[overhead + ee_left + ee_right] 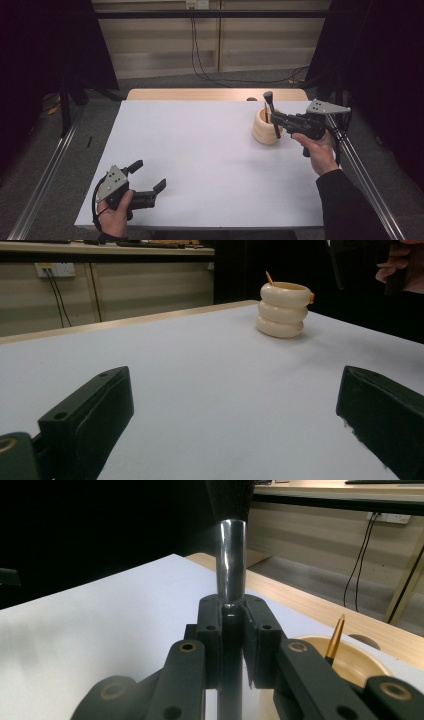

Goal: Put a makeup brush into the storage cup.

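Right gripper view: brush (231,550) clamped upright between the right tool (232,625) jaws

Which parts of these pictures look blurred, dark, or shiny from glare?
Right gripper view: the brush has a bright glare streak on its metal ferrule, and its bristles merge into the dark top. Left gripper view: the near jaws look soft, the holder sharper. High view: the side curtains are nearly black.
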`<state>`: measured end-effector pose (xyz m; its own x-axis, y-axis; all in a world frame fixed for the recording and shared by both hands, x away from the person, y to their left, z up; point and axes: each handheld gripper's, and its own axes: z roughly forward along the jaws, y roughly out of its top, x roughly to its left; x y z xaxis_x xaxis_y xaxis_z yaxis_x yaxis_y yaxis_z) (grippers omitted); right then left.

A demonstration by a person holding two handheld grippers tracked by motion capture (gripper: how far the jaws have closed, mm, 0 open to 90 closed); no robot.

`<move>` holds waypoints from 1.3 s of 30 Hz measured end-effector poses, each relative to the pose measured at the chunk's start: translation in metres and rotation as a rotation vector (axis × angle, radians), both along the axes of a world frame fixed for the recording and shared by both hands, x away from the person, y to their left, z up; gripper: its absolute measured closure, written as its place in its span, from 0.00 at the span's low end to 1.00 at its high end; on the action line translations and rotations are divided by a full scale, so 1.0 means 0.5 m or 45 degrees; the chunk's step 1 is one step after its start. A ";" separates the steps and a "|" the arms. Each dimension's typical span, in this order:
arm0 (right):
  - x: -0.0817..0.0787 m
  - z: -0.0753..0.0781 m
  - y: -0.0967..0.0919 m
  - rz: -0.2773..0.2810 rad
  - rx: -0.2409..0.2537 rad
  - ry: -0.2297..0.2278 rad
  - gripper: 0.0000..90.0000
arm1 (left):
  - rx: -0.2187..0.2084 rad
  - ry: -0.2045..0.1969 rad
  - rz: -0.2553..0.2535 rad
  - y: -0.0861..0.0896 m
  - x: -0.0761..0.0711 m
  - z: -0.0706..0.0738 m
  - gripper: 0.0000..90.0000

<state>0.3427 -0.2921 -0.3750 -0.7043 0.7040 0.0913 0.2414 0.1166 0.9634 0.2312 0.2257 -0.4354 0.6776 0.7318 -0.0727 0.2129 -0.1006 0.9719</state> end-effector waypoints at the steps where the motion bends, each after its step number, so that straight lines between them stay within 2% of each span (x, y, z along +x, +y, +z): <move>1: 0.002 0.001 0.000 -0.003 0.000 -0.001 0.88 | -0.003 0.000 0.003 0.000 0.000 0.000 0.02; 20: 0.067 0.023 0.000 -0.056 -0.019 -0.034 0.88 | -0.001 0.004 -0.006 0.003 0.006 -0.001 0.02; 28: 0.094 0.026 0.003 -0.084 -0.033 -0.028 0.88 | 0.005 0.005 -0.003 0.001 0.007 -0.001 0.02; 33: 0.108 0.027 -0.003 -0.125 -0.045 -0.016 0.88 | 0.006 0.004 -0.006 0.001 0.008 -0.001 0.02; 36: 0.116 0.030 -0.005 -0.129 -0.047 -0.020 0.88 | -0.002 0.006 -0.013 0.000 0.010 -0.001 0.02; 39: 0.122 0.031 -0.007 -0.132 -0.051 -0.017 0.88 | 0.011 0.005 -0.018 -0.002 0.014 0.000 0.02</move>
<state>0.4038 -0.2957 -0.3593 -0.6288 0.7758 0.0531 0.2415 0.1299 0.9617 0.2384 0.2248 -0.4355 0.6875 0.7229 -0.0691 0.2151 -0.1118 0.9702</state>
